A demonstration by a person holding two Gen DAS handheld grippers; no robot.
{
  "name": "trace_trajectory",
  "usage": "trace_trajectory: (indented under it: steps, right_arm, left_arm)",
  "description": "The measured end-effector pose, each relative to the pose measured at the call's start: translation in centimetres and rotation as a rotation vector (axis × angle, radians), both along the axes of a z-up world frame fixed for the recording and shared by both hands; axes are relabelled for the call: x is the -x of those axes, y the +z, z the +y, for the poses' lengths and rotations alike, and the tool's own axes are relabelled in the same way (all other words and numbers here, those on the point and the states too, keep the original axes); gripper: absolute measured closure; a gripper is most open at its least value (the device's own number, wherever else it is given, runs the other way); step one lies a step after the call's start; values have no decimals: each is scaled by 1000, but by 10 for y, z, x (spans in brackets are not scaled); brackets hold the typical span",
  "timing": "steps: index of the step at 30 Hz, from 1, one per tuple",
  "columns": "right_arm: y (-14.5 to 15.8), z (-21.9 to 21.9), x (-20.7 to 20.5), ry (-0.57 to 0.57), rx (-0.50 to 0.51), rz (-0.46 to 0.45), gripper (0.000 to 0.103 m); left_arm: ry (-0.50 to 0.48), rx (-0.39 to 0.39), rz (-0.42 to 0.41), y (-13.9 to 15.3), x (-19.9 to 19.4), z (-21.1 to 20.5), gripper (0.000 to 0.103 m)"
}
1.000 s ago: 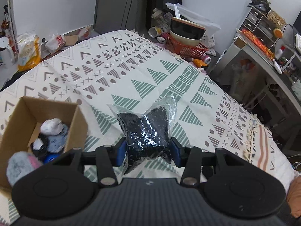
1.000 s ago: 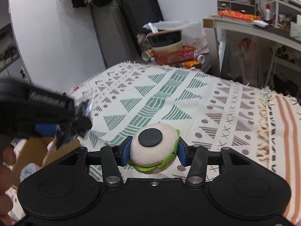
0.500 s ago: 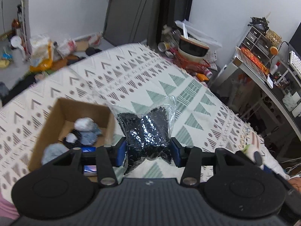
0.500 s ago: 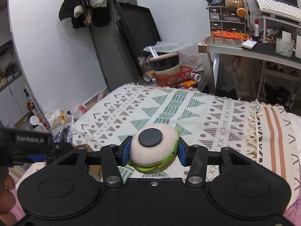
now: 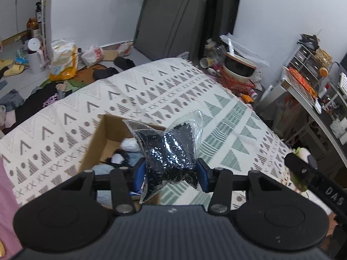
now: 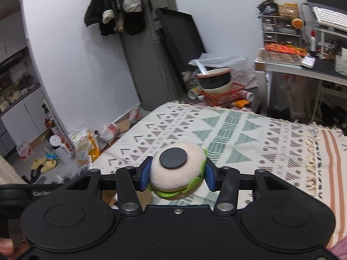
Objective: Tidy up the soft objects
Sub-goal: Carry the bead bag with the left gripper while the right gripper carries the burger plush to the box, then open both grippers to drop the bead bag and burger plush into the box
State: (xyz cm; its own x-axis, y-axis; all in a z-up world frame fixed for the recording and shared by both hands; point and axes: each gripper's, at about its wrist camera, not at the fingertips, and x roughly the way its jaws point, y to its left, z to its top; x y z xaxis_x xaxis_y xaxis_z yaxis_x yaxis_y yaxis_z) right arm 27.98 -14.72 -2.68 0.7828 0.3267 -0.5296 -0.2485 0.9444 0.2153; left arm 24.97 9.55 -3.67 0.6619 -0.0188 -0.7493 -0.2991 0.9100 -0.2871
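The left tongs are clamped on a clear bag of black bits, held above the open box on the bed. The right tongs squeeze a plush burger over the bed's left edge.

Both views evenly lit, soft indoor light, no hard shadows. Strong fisheye bend at edges; walls curve. Glare specks on plastic bag mid-frame, left view. Slight motion blur on bed cover & background clutter; near black parts sharp.
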Motion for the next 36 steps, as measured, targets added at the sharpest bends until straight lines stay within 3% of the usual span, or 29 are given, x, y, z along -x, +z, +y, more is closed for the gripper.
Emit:
trace_trajectory:
  steps: [18,31,36]
  right_arm:
    - [-13,97,-19,139,49,81,55]
    - [-36,130,-50,187,81,191,55]
    - [-47,138,-61,206,97,224,55]
  left_arm:
    - [98,64,70,-22,-17,98,55]
    - [87,103,154,-54,-54,111,55]
    - [122,124,186,-63,-71,116,43]
